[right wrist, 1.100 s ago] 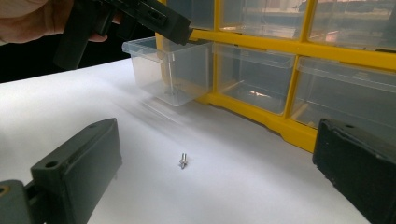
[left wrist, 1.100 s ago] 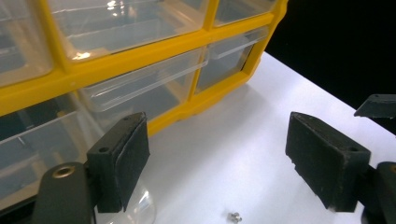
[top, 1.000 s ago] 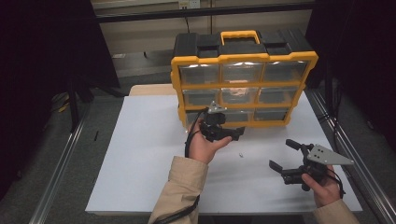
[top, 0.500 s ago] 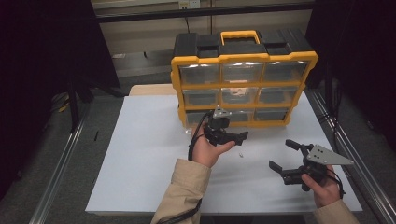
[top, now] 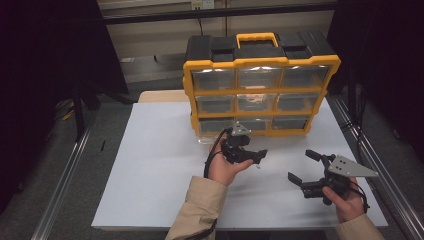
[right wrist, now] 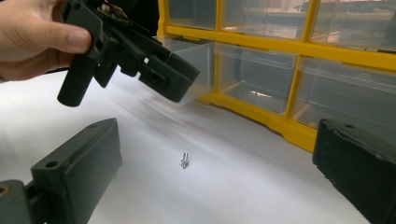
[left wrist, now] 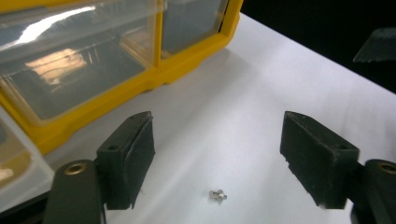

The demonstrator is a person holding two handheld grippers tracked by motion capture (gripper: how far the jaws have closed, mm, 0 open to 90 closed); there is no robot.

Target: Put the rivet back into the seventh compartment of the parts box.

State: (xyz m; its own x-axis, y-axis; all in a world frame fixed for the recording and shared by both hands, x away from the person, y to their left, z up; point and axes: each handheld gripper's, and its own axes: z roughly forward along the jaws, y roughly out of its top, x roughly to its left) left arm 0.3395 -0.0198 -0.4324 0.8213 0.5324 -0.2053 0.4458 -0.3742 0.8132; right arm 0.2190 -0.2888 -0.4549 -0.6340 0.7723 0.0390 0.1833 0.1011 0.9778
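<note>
**A:** One tiny screw [left wrist: 217, 195] lies bare on the white bench [top: 150, 165], just in front of the yellow organiser [top: 260, 92], and that is all the left gripper [left wrist: 219, 154] has to aim at. Its fingers [left wrist: 133, 154] are apart with the screw low between them, nothing touching, though they have just been closing a little.

**B:** And the right gripper [top: 306, 167]?

**A:** Off to the side, fingers wide apart and empty, looking across at the same screw [right wrist: 185, 160].

**B:** So what worries you?

**A:** The size. I'd judge the pads are broad and blunt against something that small. If they come together before their tips are down at the bench, they will shut above it and grab air.

**B:** Or knock it?

**A:** Yes. One finger arriving first could flick it, and a screw rolls. It might run under the clear drawer [right wrist: 191, 65] standing pulled out from the bottom row near the left gripper, or toward the bench edge.

**B:** Pressing down harder, then?

**A:** That risks scraping the pads on the bench and skidding the screw sideways. Even when it is pinched, it could tilt and slip out on the lift, so a centred, level approach seems safest.
</note>
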